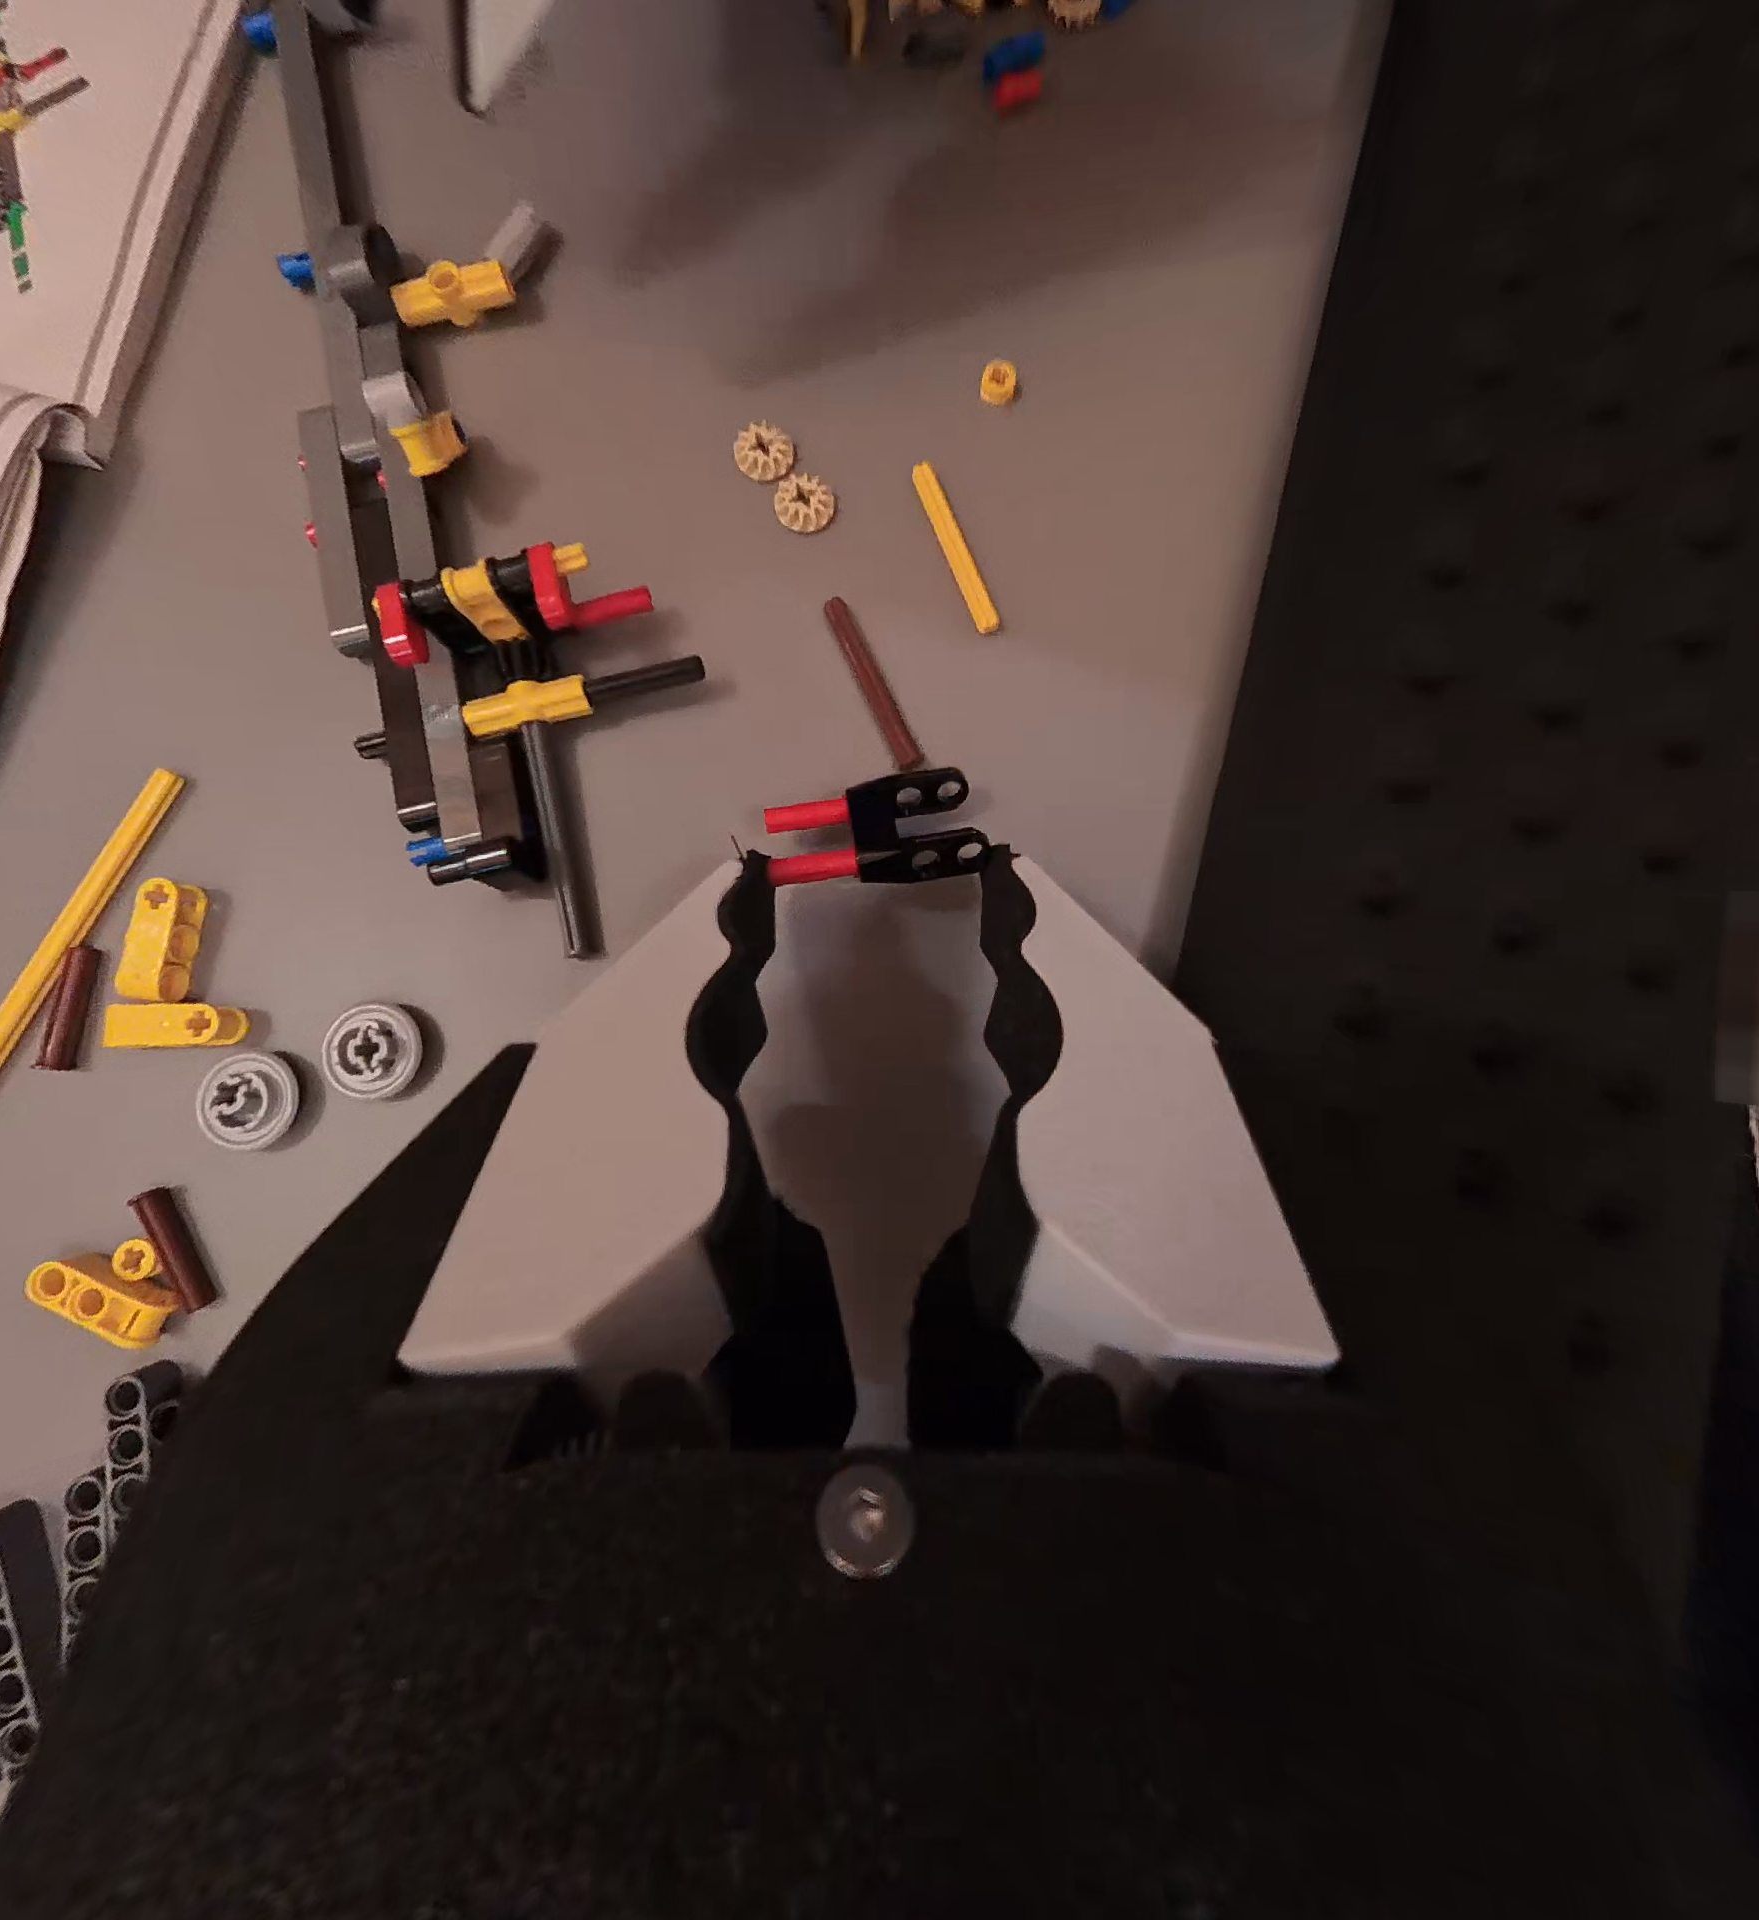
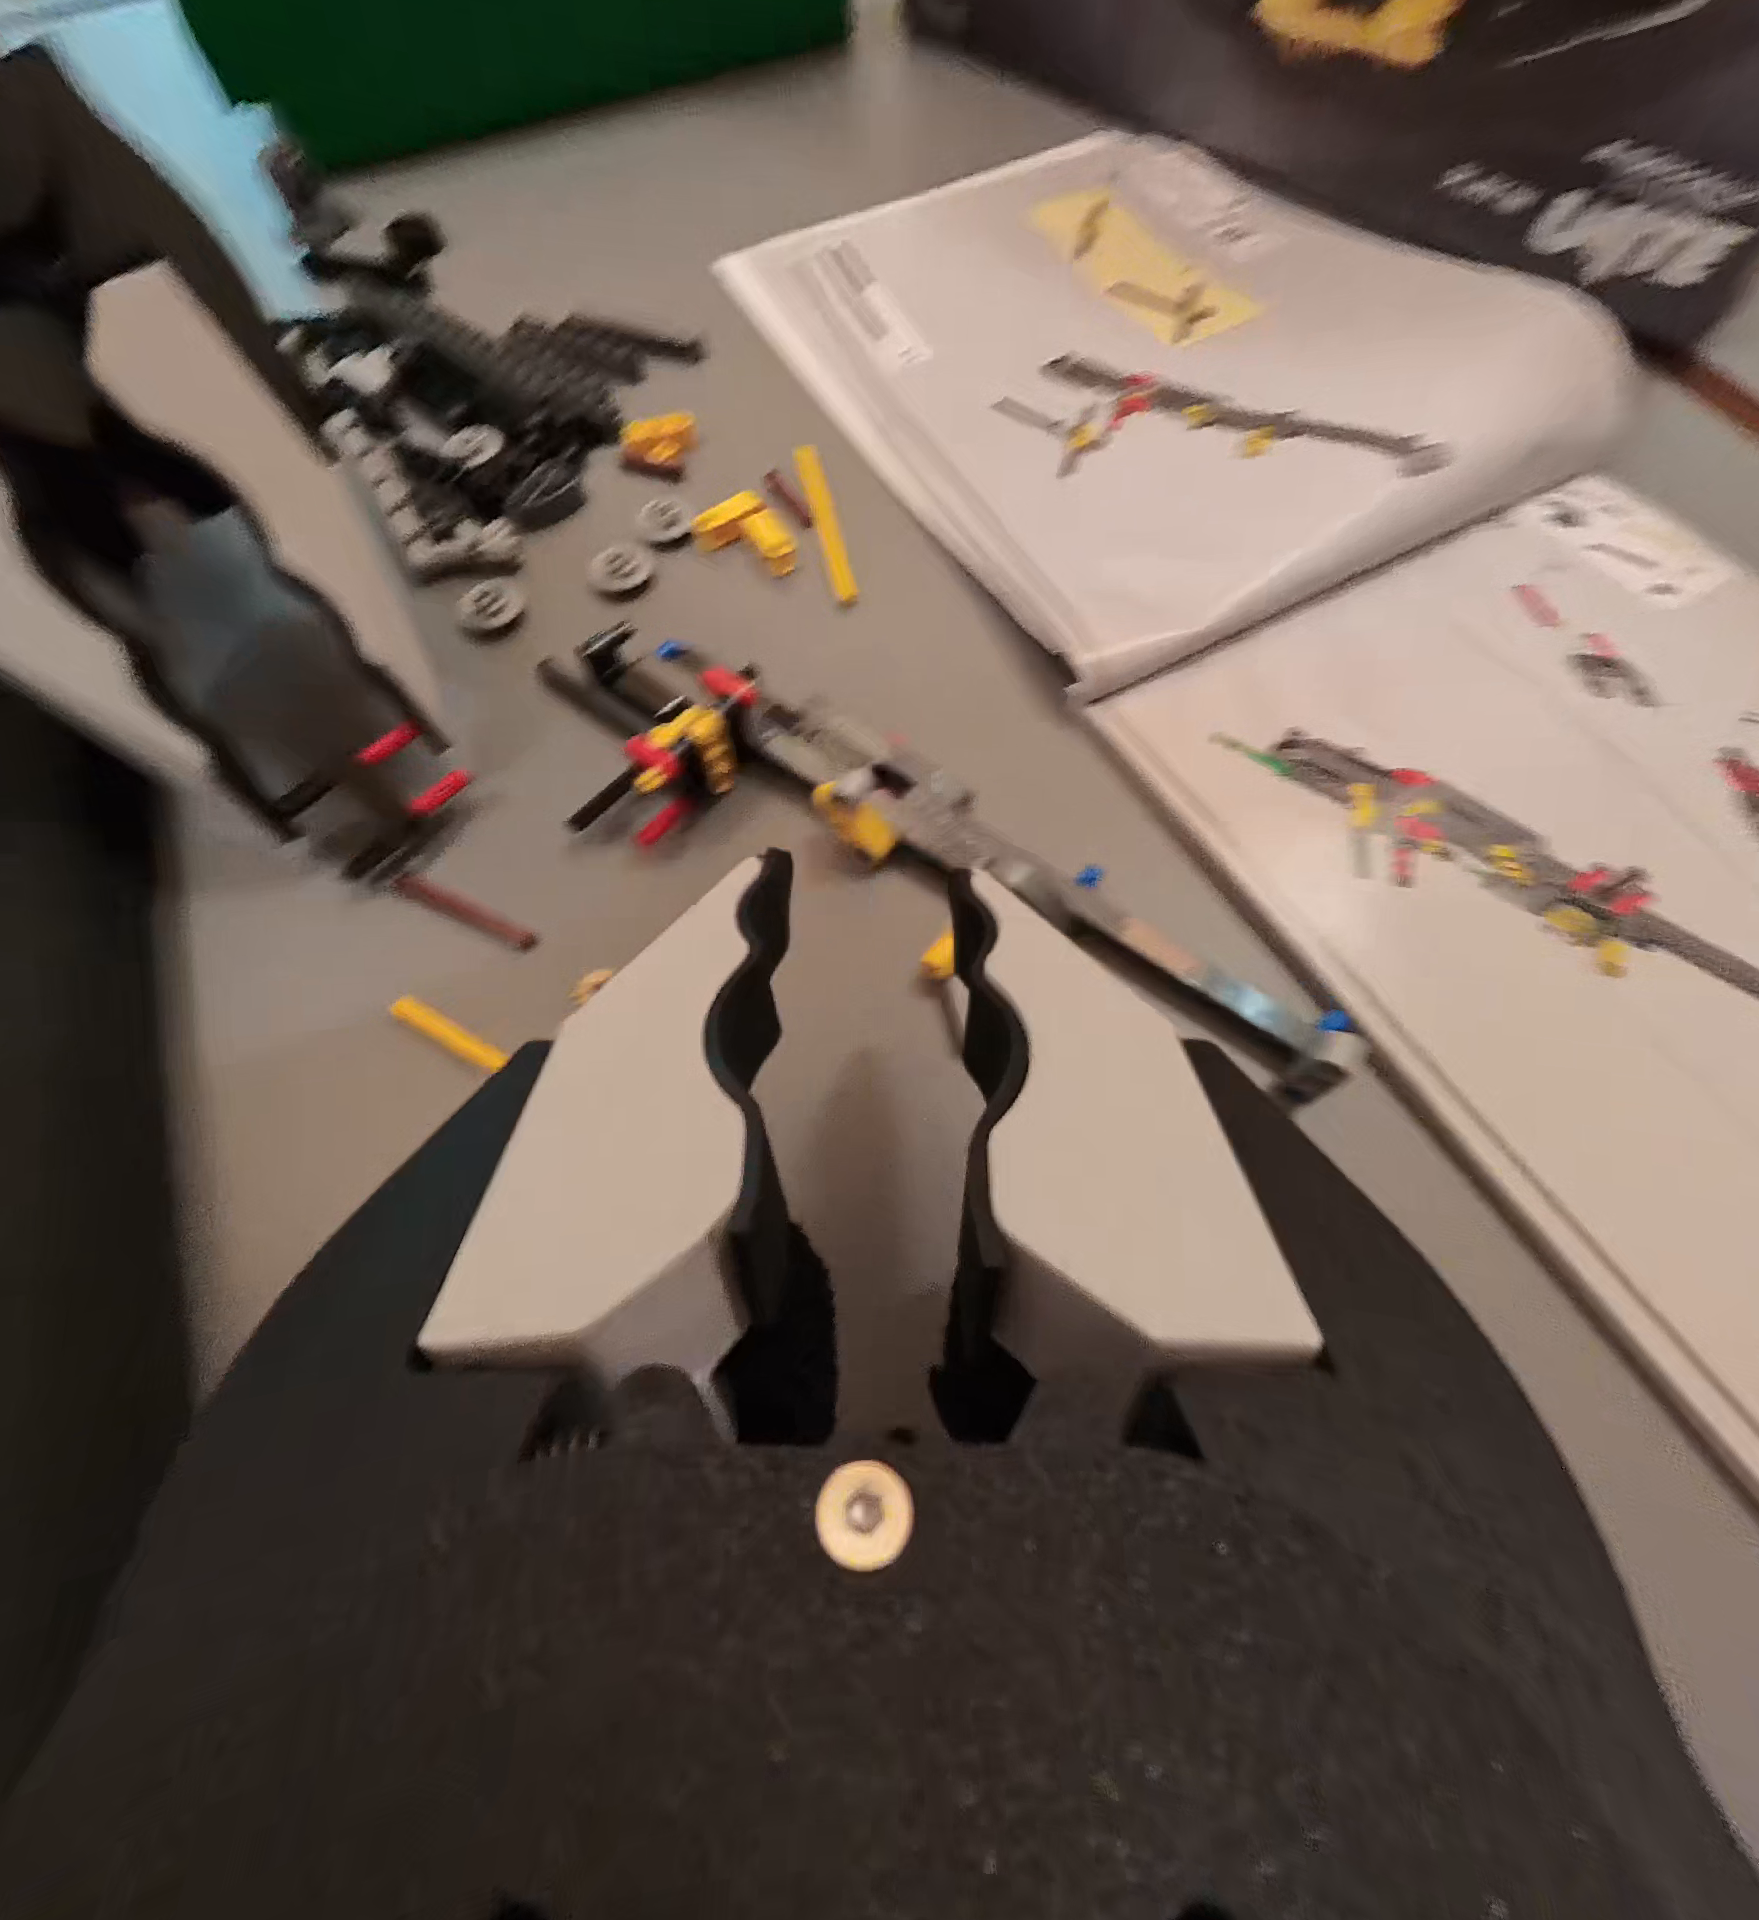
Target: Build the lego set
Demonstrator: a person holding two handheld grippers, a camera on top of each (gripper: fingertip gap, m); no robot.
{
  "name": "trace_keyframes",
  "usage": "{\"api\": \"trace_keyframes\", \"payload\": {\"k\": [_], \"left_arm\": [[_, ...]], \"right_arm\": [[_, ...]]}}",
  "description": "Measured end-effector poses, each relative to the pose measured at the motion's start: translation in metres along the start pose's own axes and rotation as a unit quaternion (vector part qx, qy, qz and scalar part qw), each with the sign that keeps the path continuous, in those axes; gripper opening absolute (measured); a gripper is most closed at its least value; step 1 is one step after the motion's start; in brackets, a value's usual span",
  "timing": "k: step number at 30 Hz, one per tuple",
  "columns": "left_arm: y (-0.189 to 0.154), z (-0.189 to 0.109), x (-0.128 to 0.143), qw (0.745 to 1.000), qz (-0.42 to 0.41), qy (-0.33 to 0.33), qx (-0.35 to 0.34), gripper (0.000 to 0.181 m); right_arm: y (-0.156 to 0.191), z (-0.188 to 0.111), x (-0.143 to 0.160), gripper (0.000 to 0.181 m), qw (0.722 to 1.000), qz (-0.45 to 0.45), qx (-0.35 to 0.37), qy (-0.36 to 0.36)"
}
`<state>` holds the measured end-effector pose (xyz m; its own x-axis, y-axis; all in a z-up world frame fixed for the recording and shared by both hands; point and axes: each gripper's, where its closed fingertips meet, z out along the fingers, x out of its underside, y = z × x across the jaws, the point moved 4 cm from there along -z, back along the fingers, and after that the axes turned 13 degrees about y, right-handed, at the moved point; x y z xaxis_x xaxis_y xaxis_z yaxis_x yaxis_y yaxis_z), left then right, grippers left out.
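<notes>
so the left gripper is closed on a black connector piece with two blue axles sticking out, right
Not quite: the axles are red, not blue. The left wrist view shows the left gripper closed on the black connector piece with two red axles sticking out.

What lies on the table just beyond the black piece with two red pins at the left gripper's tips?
Beyond the black piece with red pins lies a brown axle, its near end by the piece; whether they touch is unclear. The left gripper covers the table nearer the camera.
</notes>
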<state>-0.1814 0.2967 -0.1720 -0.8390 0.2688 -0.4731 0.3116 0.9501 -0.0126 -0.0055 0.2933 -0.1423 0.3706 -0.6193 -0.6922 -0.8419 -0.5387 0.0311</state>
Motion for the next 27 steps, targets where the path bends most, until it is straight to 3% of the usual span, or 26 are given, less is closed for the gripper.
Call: {"api": "trace_keyframes", "payload": {"k": [2,5,11,16,27], "left_arm": [[0.003,0.002,0.004,1.0,0.008,0.016,-0.014,0.039],[0.004,0.004,0.007,1.0,0.006,0.022,-0.013,0.038],[0.004,0.006,0.009,1.0,-0.015,0.013,-0.008,0.039],[0.006,0.005,0.008,0.999,-0.029,0.015,-0.004,0.042],[0.009,-0.004,0.002,0.998,-0.057,0.034,-0.008,0.051]], "right_arm": [[0.013,0.0,0.0,0.03,1.0,-0.018,-0.011,0.014],[0.01,-0.007,-0.002,0.029,0.999,0.007,0.033,0.004],[-0.034,-0.027,0.01,0.024,0.975,0.126,0.176,-0.055],[-0.057,-0.044,0.013,0.024,0.961,0.158,0.212,-0.081],[-0.057,-0.049,0.017,0.022,0.96,0.17,0.201,-0.096]]}}
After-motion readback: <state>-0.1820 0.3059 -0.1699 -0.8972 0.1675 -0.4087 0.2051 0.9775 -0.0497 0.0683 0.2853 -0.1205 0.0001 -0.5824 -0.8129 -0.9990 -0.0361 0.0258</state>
